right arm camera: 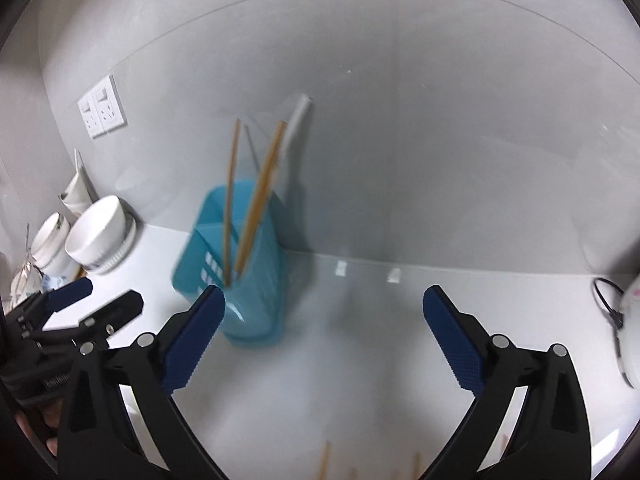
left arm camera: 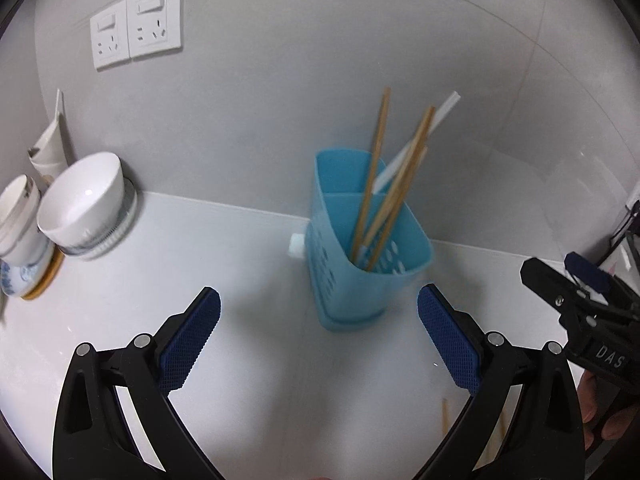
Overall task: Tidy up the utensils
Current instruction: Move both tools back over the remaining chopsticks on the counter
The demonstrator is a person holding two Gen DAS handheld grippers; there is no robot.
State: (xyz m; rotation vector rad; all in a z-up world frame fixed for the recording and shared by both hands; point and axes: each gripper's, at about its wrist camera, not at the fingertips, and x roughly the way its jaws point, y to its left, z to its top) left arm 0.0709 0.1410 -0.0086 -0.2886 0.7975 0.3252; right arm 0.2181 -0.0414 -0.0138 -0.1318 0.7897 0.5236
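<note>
Both the left gripper [left arm camera: 319,336] and the right gripper [right arm camera: 324,338] gape wide and empty just short of the blue holder [left arm camera: 362,240], which holds several chopsticks [left arm camera: 394,188], so I'd guess the next move is fetching the loose chopsticks [right arm camera: 324,460] lying nearer than it.

Bare counter [right arm camera: 340,360] right of blue utensil holder [right arm camera: 248,280], bowls [right arm camera: 100,236] left.

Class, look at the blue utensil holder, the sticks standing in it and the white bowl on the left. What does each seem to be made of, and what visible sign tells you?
Blue utensil holder: probably moulded plastic, matt, with uniform colour and punched slots.
Chopsticks: likely bamboo or wood, tan and unglossed.
White bowl: seemingly glazed ceramic, from its shiny highlight.
</note>
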